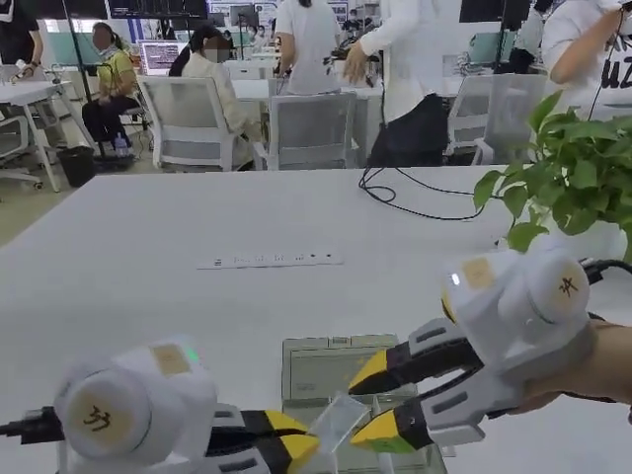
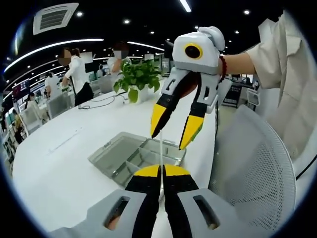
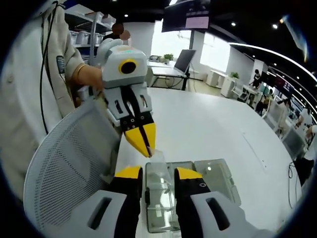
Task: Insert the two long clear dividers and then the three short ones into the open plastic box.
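Pinching the clear divider point(image 1: 341, 423) above the box point(image 1: 306, 375), the left gripper point(image 1: 308, 440) is nearer; the right gripper point(image 1: 356, 407) has its jaws parted astride it.

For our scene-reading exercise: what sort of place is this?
Probably an open-plan office or lab: rows of white desks, mesh chairs and a lit monitor.

**Legible txt: little**

Left gripper point(image 1: 304, 446), round cap point(image 1: 96, 420): handwritten "33", approx. Right gripper point(image 1: 367, 407) cap point(image 1: 566, 286): one handwritten mark, illegible. White shirt point(image 1: 592, 44) top right: "UZ", cut off. Monitor point(image 1: 160, 56) txt too small.
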`<state>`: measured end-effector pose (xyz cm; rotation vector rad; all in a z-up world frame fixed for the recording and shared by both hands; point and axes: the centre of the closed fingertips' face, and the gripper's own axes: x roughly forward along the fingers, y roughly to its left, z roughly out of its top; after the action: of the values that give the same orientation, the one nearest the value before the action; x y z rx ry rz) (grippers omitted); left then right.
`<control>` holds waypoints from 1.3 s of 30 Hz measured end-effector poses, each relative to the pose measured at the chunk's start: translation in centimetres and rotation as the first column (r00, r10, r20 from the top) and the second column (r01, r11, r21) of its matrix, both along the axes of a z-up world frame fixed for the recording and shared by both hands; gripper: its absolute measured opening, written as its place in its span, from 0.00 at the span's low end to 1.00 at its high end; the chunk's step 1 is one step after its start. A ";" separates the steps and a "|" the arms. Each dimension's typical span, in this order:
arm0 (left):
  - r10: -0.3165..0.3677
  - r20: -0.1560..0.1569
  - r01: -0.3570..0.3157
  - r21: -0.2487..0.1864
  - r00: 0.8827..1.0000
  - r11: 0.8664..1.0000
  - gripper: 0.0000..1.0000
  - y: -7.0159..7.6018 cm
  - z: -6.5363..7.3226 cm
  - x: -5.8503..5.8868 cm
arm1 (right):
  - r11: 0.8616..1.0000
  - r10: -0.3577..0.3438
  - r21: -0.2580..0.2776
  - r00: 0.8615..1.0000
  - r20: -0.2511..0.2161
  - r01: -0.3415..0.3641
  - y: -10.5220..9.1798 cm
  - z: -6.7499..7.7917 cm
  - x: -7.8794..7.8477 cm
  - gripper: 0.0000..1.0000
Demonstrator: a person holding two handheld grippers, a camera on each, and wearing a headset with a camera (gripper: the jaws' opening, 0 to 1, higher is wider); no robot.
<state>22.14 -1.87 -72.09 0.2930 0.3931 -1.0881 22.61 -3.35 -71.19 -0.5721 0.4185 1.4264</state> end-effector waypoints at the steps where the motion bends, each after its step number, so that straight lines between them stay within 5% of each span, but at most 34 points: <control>1: -0.016 0.005 0.016 0.007 1.000 1.000 0.00 -0.1 0.0 -0.2 | 1.000 0.003 -0.001 1.000 -0.003 -0.003 0.0 0.0 -0.1 0.26; 12: -0.121 0.040 0.120 0.019 0.992 0.993 0.00 -1.2 0.1 -1.3 | 0.996 0.090 0.000 0.995 -0.044 -0.090 0.2 -0.5 -1.8 0.19; 20: -0.151 0.041 0.150 0.021 0.988 0.988 0.00 -1.2 -0.1 -1.7 | 0.994 0.108 -0.011 0.994 -0.014 -0.109 0.1 -0.7 -1.7 0.07; 25: -0.130 0.055 0.129 0.015 0.990 0.991 0.00 -1.0 0.1 -1.3 | 0.993 0.119 -0.010 0.993 -0.023 -0.120 0.1 -0.7 -2.0 0.04; 39: -0.041 0.003 0.041 -0.042 0.999 0.998 0.04 -0.7 -0.2 -0.9 | 0.996 0.077 -0.032 0.997 -0.025 -0.078 0.0 -0.7 -1.7 0.02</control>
<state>21.23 -2.58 -72.31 0.2659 0.3638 -1.1348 20.92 -3.38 -71.91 -0.6041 0.4430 1.5038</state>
